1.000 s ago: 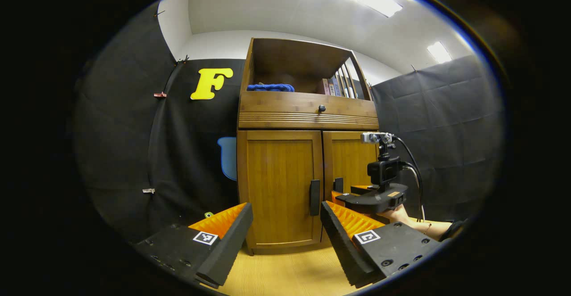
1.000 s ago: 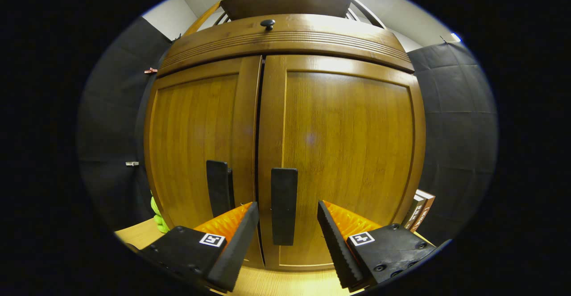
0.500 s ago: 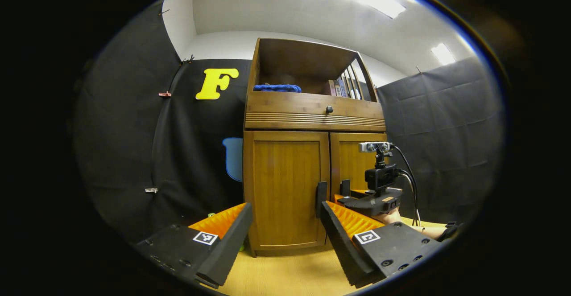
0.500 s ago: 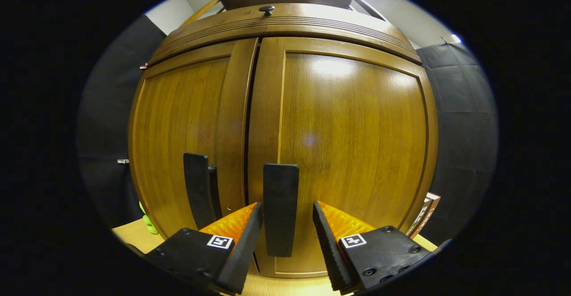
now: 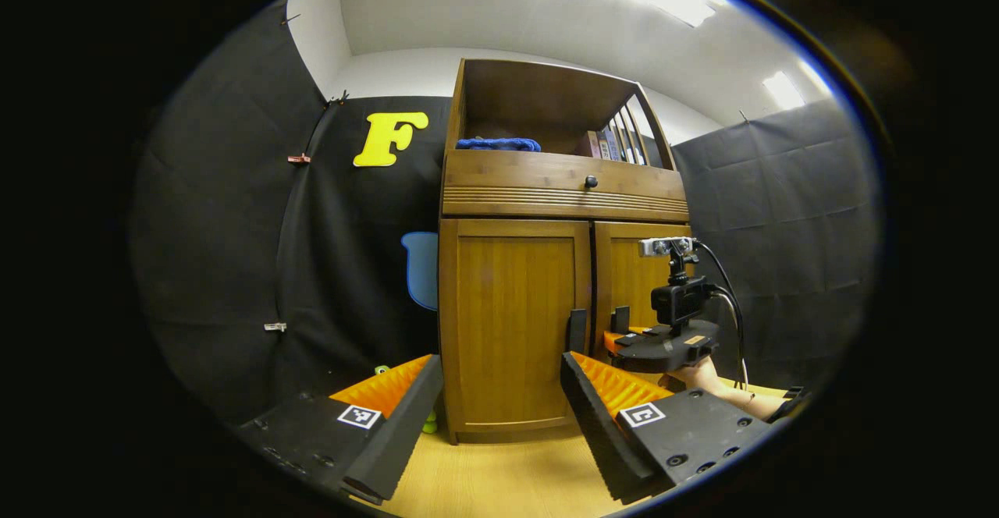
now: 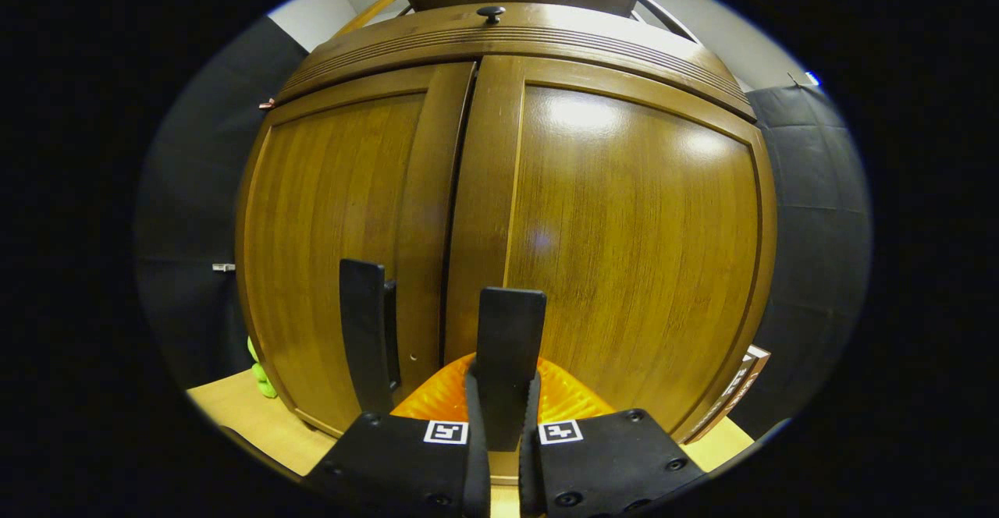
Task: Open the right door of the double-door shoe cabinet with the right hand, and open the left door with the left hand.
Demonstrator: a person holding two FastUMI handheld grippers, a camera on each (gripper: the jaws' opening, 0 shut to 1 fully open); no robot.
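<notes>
Your right claw [image 6: 499, 416] is clamped on the dark handle of the right door [image 6: 509, 346], both fingers pressing its sides low down. The right door [image 6: 624, 245] sits flush with the left door [image 6: 335, 214], only a thin seam between them, so the shoe cabinet [image 5: 562, 198] is closed. The left door's handle [image 6: 363, 331] stands just beside the one you grip. Your left claw [image 5: 499, 409] is spread wide and holds nothing, hanging well short of the cabinet above the wooden surface [image 5: 499, 479]. In the left gripper view your right claw [image 5: 624, 338] meets the handles, with your hand [image 5: 695, 377] behind it.
</notes>
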